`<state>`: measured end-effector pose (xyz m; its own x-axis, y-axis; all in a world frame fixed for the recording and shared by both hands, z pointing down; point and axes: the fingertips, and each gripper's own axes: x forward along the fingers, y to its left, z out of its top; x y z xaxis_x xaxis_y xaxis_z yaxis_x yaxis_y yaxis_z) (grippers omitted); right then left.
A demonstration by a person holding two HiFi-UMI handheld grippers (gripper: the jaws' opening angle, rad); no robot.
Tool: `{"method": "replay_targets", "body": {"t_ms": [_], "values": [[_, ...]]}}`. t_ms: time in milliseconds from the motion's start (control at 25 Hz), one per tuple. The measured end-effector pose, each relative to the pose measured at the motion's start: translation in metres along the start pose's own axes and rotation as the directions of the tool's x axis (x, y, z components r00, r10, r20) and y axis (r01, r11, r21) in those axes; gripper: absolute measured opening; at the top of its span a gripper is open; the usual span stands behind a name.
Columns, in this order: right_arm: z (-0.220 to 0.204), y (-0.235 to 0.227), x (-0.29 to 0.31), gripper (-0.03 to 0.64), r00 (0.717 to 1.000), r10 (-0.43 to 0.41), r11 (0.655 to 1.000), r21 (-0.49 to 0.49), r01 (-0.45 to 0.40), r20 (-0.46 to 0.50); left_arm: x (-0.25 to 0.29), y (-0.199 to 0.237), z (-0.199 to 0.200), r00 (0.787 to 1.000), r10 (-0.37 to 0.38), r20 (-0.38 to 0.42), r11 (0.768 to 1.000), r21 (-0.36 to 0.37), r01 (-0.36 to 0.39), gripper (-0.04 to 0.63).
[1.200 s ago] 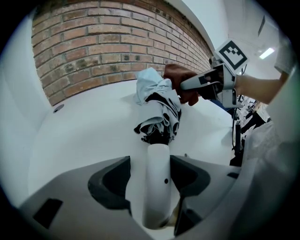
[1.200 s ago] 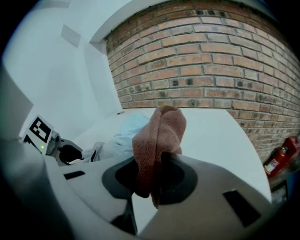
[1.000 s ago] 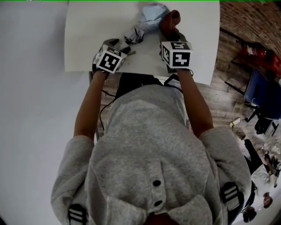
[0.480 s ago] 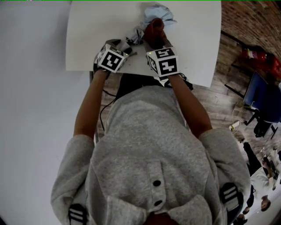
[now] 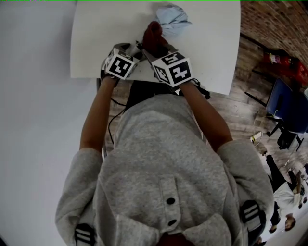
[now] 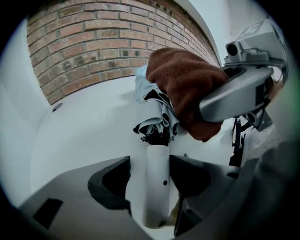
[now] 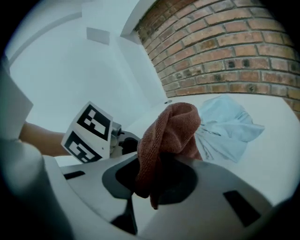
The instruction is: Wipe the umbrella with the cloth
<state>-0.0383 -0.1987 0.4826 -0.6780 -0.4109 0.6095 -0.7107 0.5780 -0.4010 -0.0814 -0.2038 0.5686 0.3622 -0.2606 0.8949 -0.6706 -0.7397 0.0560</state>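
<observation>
Tabletop, white, set against a brick wall, wood floor alongside. My left gripper clamps the white handle of the folded umbrella; my right gripper pinches the brown cloth against its fabric.

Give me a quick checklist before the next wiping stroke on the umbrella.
1. Left gripper shut on the umbrella handle: ok.
2. Right gripper shut on the cloth: ok, a fold is pinched between its jaws.
3. Cloth against the canopy: ok, it lies on the folds near the handle.
4. Canopy resting on the table: ok.
5. Dirt left on the canopy: cannot tell.
</observation>
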Motion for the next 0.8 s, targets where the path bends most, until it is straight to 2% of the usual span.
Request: {"method": "replay_targets", "body": {"t_ms": [120, 280, 440, 600, 680, 800], "values": [[0.007, 0.022, -0.002, 0.081, 0.993, 0.115, 0.993, -0.012, -0.116, -0.015, 0.001, -0.001, 0.003, 1.0, -0.007, 0.008, 1.0, -0.003, 0.007, 0.268], [0.014, 0.035, -0.009, 0.08, 0.971, 0.235, 0.97, -0.059, -0.238, -0.046, 0.001, -0.004, 0.005, 1.0, -0.017, 0.018, 1.0, -0.006, 0.017, 0.268], [0.022, 0.019, -0.011, 0.08, 0.939, 0.332, 0.943, -0.009, -0.334, -0.089, 0.003, -0.001, 0.009, 1.0, -0.015, 0.006, 1.0, -0.011, 0.015, 0.268], [0.023, -0.005, -0.003, 0.08, 0.935, 0.339, 0.94, 0.063, -0.334, -0.104, 0.002, -0.001, 0.002, 1.0, -0.023, 0.014, 1.0, -0.011, 0.023, 0.268], [0.024, -0.019, 0.0, 0.08, 0.947, 0.304, 0.952, 0.08, -0.297, -0.103, 0.0, 0.0, -0.002, 1.0, -0.02, 0.021, 1.0, -0.004, 0.021, 0.268], [0.027, -0.046, -0.001, 0.08, 0.969, 0.22, 0.975, 0.055, -0.215, -0.115, 0.001, 0.001, 0.001, 1.0, -0.018, 0.022, 1.0, 0.002, 0.018, 0.268]]}}
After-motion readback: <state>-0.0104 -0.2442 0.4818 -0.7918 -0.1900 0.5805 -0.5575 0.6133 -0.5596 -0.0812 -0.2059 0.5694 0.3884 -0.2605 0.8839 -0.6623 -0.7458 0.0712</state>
